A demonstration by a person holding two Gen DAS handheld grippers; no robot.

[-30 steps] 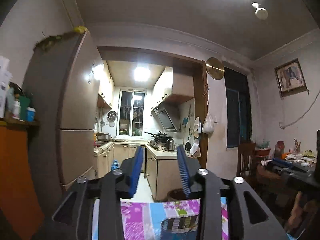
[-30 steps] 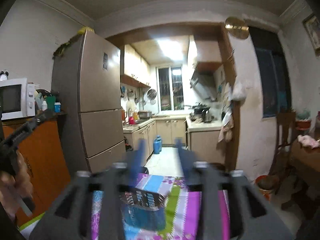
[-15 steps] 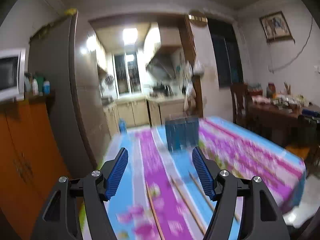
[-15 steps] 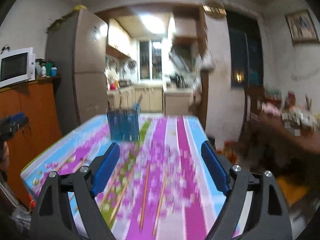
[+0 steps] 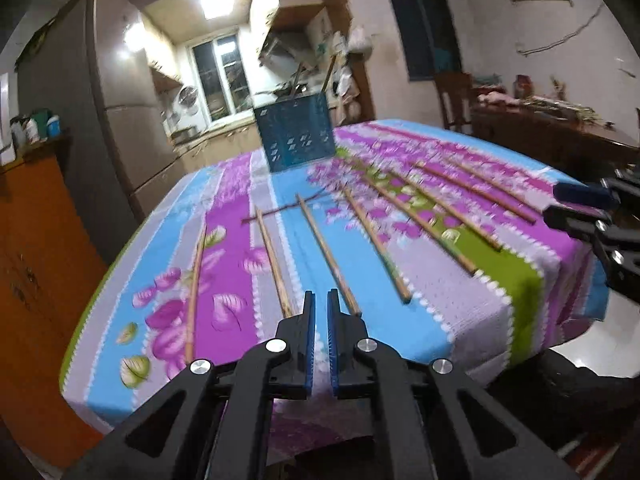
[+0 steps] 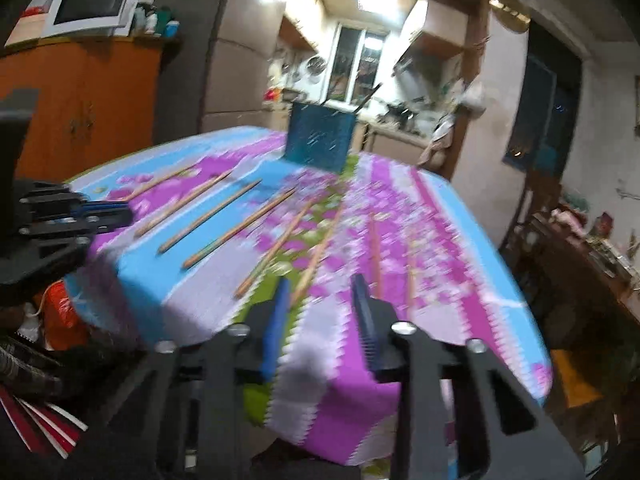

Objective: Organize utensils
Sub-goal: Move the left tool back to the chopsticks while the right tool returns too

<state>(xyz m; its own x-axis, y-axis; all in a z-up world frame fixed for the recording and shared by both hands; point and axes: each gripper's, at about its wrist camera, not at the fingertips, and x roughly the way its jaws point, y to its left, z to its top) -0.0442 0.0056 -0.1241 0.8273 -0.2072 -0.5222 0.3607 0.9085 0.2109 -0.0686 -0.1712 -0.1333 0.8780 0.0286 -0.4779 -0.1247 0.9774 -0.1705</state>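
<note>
Floral tablecloth (image 5: pixel 460 320) fills both views. At its near edge my left gripper (image 5: pixel 321 304) is pinched together on nothing; my right gripper (image 6: pixel 320 292) is closing, nothing between its fingers. Beyond them lie scattered wooden chopsticks (image 5: pixel 328 256), and farthest stands the blue holder (image 5: pixel 294 136). I judge collection hasn't started; next, reopen and line up on one stick.

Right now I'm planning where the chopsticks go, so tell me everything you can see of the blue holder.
The blue holder is a boxy, upright bin, plastic by its look, its walls pierced with small diamond-shaped holes. It stands at the far end of the tablecloth, beyond the loose chopsticks. A few thin sticks lean out of its top; blur hides what they are. Nothing else touches it.
</note>
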